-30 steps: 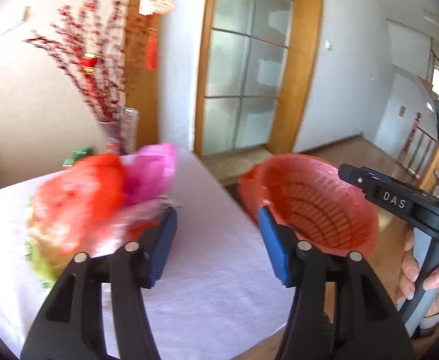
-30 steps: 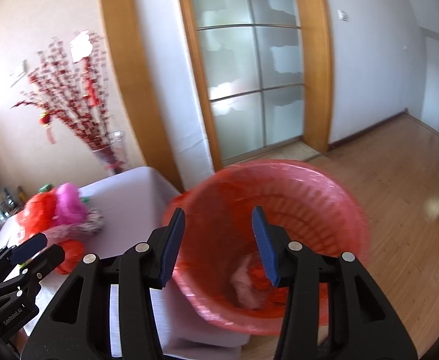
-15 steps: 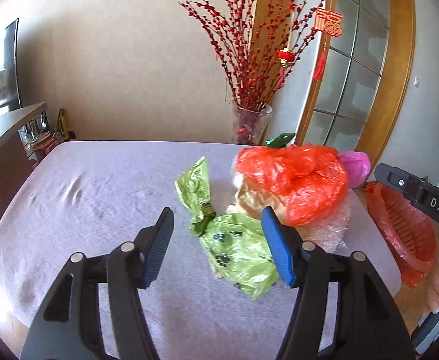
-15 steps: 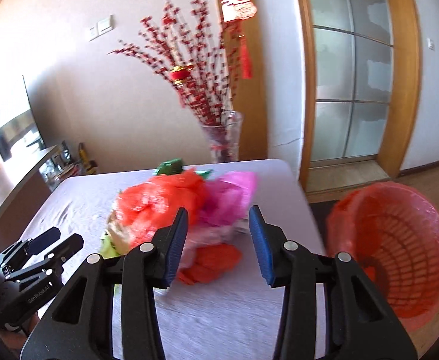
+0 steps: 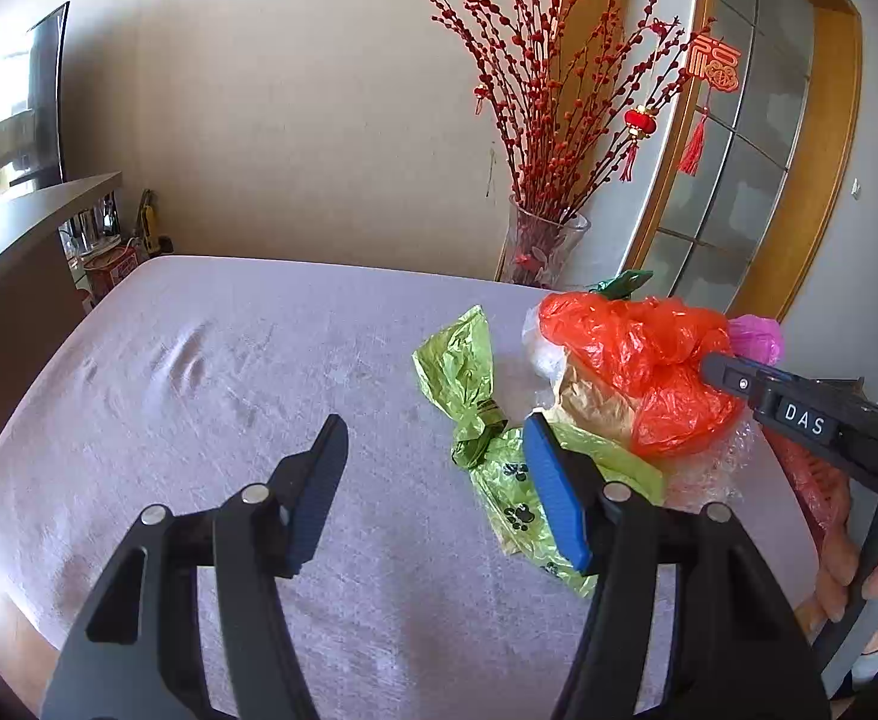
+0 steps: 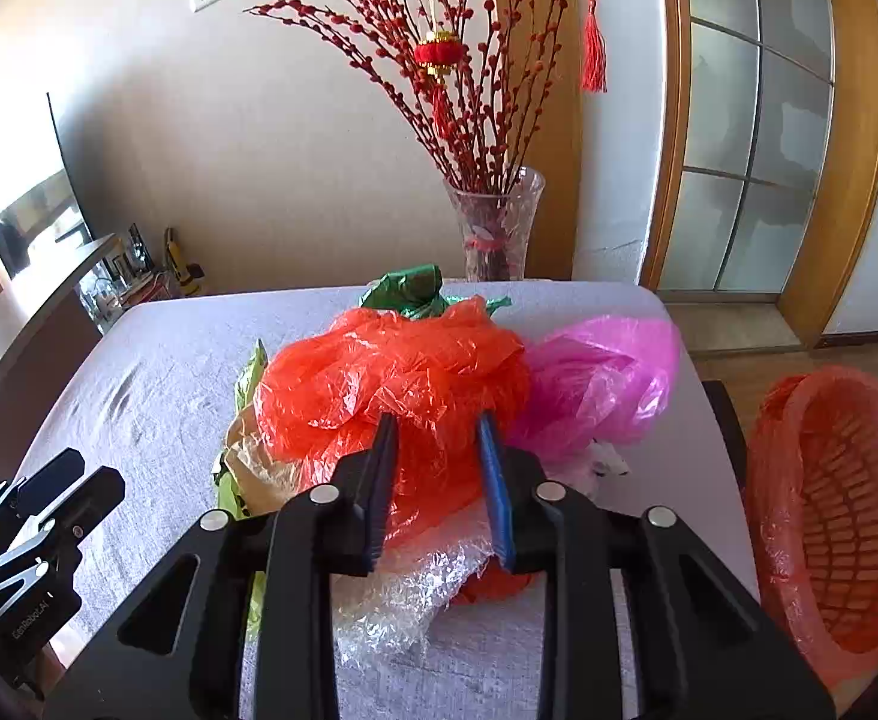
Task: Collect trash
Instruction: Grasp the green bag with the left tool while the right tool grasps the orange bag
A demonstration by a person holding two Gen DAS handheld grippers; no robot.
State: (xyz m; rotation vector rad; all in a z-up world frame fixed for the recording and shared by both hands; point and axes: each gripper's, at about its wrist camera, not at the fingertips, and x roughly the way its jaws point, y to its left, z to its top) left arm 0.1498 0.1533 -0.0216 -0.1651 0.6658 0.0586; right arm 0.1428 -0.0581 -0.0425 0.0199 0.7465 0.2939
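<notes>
A heap of trash lies at the right end of the table (image 5: 211,372): an orange plastic bag (image 6: 391,378), a pink bag (image 6: 601,384), a light green bag with paw prints (image 5: 499,462), a dark green bag (image 6: 415,288), brown paper (image 5: 589,408) and clear wrap (image 6: 415,588). My right gripper (image 6: 436,456) is open, its jaws on either side of the orange bag's front. My left gripper (image 5: 433,468) is open and empty, its right finger beside the light green bag. A red basket lined with a red bag (image 6: 841,516) sits off the table's right edge.
A glass vase with red berry branches (image 6: 493,228) stands at the table's far edge behind the heap. A dark cabinet (image 5: 13,276) with a TV is on the left. A wood-framed glass door (image 6: 757,168) is at the right, with wooden floor below.
Both grippers swung left from the red basket to the trash heap. My right gripper closed in on the orange bag. My left gripper shifted left over the table beside the green bag.
</notes>
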